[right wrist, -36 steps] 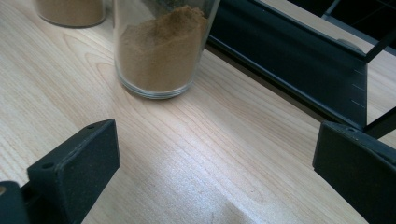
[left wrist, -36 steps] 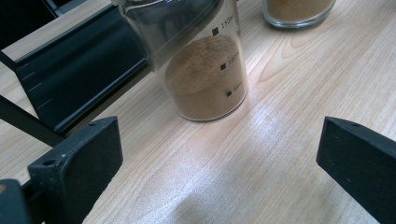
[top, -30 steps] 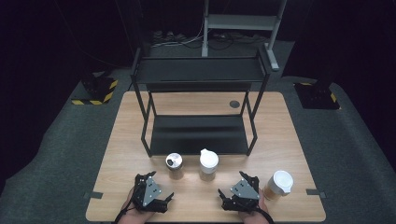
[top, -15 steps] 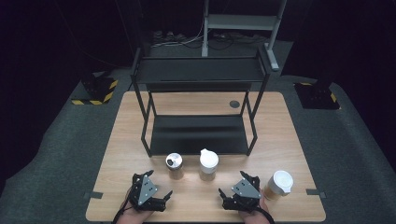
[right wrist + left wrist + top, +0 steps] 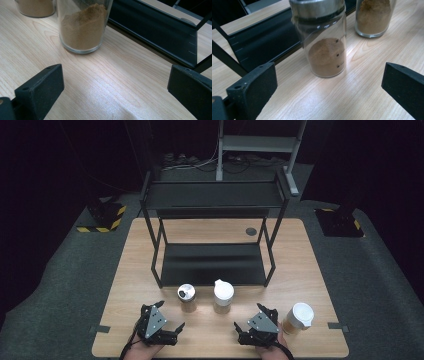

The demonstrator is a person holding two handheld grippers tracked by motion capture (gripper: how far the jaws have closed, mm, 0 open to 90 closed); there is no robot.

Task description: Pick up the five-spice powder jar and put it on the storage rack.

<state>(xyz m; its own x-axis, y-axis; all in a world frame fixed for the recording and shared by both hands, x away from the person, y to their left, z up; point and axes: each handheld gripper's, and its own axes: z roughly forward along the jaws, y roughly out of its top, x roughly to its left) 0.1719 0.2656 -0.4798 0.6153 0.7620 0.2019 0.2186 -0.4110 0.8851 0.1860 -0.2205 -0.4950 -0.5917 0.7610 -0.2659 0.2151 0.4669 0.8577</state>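
my left gripper [image 5: 172,327] fingers gape wide, empty; i'd centre them on the steel-lidded jar [image 5: 325,47], gripping low. right gripper [image 5: 242,332] equally open, empty.

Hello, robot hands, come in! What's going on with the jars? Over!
Left gripper open, right gripper open, both empty. Metal-lid jar and white-lid jar upright, untouched. Nothing in between.
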